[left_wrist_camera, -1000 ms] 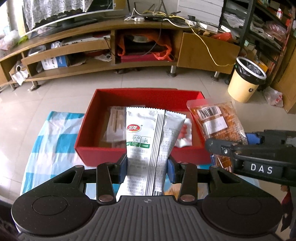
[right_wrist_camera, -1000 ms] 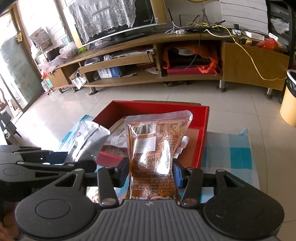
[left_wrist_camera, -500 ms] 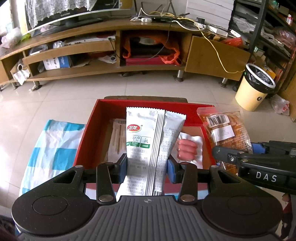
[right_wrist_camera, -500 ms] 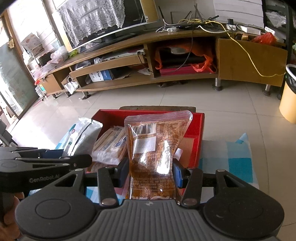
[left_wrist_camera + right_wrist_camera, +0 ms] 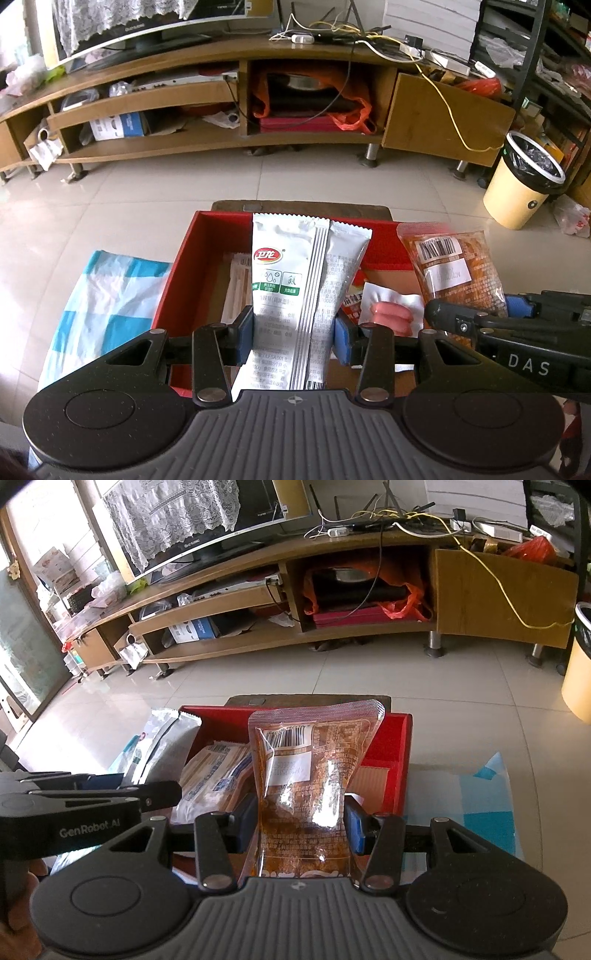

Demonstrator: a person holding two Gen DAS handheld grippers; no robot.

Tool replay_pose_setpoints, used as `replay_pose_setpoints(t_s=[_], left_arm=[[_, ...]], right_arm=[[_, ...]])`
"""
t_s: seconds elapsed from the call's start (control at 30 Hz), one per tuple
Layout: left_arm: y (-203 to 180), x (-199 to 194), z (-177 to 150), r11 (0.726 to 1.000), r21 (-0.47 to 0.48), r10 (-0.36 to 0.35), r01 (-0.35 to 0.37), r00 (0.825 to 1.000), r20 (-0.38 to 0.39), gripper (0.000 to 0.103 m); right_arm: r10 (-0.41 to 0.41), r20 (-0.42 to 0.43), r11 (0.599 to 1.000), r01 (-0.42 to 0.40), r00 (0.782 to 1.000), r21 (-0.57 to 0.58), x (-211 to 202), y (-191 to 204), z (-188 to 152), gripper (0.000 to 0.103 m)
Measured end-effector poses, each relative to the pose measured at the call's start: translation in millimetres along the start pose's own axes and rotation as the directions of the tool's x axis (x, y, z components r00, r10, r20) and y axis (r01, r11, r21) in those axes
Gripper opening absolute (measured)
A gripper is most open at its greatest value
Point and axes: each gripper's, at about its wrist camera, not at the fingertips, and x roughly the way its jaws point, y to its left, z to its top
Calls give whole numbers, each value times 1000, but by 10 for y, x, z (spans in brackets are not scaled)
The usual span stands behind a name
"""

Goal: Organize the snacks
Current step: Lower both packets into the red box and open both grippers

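White snack packet clamped between left gripper pads

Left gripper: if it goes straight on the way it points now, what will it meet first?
Probably the floor of the red box, near the pink sausage pack; the left gripper holds the white snack packet above it.

Box at frame centre on bench, sausage pack inside lower right, cloth left of box, bin upper right, TV cabinet behind
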Motion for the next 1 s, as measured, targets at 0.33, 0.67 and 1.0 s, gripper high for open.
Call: replay_pose_setpoints(t_s=[0.33, 0.67, 1.0], left_arm=[[8, 125, 55, 1000, -3, 12, -12, 1000, -9, 51], [16, 244, 90, 1000, -6, 23, -23, 999, -23, 51], [22, 401, 82, 999, -3, 42, -42, 998, -50, 51]], right_arm=[[-4, -14, 1000, 4, 1000, -15, 152, 10, 10, 45], [-7, -23, 1000, 6, 1000, -20, 237, -8, 40, 45], [-2, -31, 1000, 2, 1000, -24, 395, -19, 80, 46]])
